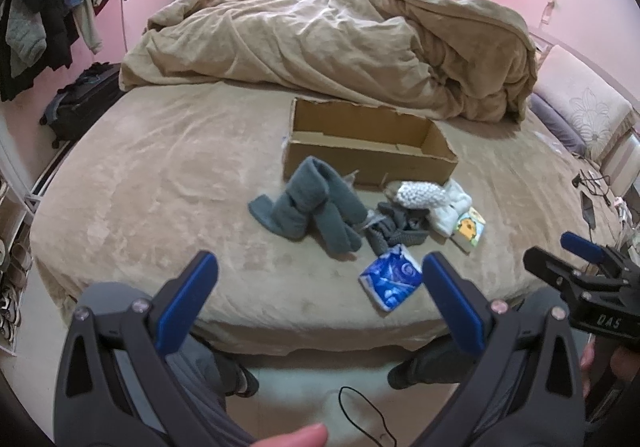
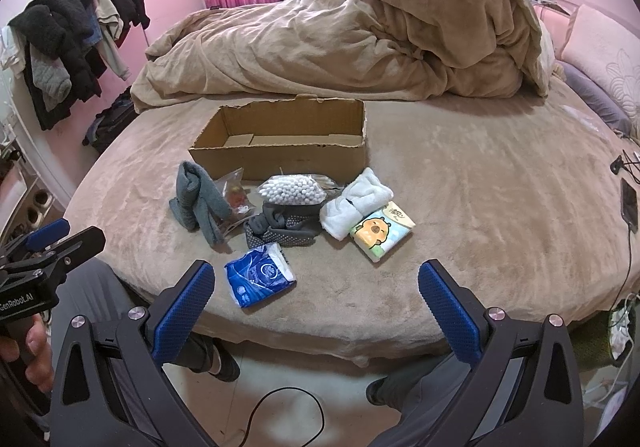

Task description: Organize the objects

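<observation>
both claws (image 1: pixel 320 271) (image 2: pixel 316 281) spread, empty; duvet (image 1: pixel 332 47) behind box (image 1: pixel 368 145).

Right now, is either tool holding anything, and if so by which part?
Nothing is held. The left tool and right tool are both open and empty, short of the blue tissue pack on the bed.

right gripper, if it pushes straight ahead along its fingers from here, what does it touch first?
Probably the bed. The right gripper is open and short of the bed's near edge, and the line between its fingers meets bare blanket between the blue tissue pack and the cartoon tissue pack. Depth is uncertain through the fisheye.
</observation>
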Tool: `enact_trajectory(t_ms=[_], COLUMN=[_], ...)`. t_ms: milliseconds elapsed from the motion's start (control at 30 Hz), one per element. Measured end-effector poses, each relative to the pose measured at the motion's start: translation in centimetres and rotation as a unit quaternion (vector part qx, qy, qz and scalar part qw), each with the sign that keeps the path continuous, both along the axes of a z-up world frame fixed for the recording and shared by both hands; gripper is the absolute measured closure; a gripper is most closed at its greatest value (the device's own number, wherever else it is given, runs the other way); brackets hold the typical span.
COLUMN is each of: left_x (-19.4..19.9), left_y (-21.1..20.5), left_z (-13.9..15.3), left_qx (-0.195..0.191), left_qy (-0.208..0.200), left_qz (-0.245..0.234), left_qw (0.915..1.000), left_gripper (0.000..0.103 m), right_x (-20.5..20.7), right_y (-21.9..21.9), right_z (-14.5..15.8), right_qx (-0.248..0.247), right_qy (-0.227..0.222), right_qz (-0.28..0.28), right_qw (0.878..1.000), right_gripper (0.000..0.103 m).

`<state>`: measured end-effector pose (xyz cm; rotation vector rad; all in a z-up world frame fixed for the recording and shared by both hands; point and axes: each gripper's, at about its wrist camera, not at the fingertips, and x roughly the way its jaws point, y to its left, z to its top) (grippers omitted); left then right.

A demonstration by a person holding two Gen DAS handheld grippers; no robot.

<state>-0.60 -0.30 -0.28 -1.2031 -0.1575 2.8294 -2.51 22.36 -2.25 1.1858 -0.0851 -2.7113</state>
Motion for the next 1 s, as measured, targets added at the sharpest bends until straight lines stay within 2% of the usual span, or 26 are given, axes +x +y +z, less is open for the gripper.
enact_trajectory(t_ms=[200, 333, 633, 767, 1000], left_x=[0.0, -0.8, -2.9, -4.3, -5.8], left_y=[0.4, 1.2, 4.9, 5.9, 8.4], left_z=[-0.2, -1.0, -5.4, -8.2, -12.4], left_qx=[0.005, 0.001, 0.001, 0.012, 0.006], left_qy=[0.000, -0.003, -0.038, -0.062, -0.088], left_qz=[-0.016, -0.028, -0.073, -0.080, -0.100], left_qw=[0.9999, 0.9996, 0.9966, 0.9948, 0.9911], left_gripper=[0.000, 0.000, 0.000, 0.000, 0.001], right_x=[-0.1, -0.6, -3.4, -5.0, -8.0], right_y=[0.0, -0.1, 2.0, 2.9, 4.0], right_z=[0.0, 0.1, -2.1, -4.1, -7.7], right_qx=[0.003, 0.024, 0.036, 0.035, 0.039], right_qy=[-0.002, 0.008, -0.002, -0.014, -0.033], right_qz=[0.001, 0.005, 0.001, 0.001, 0.004], right_qw=[1.000, 1.000, 0.999, 0.999, 0.999], right_gripper=[0.000, 0.000, 0.000, 0.000, 0.000])
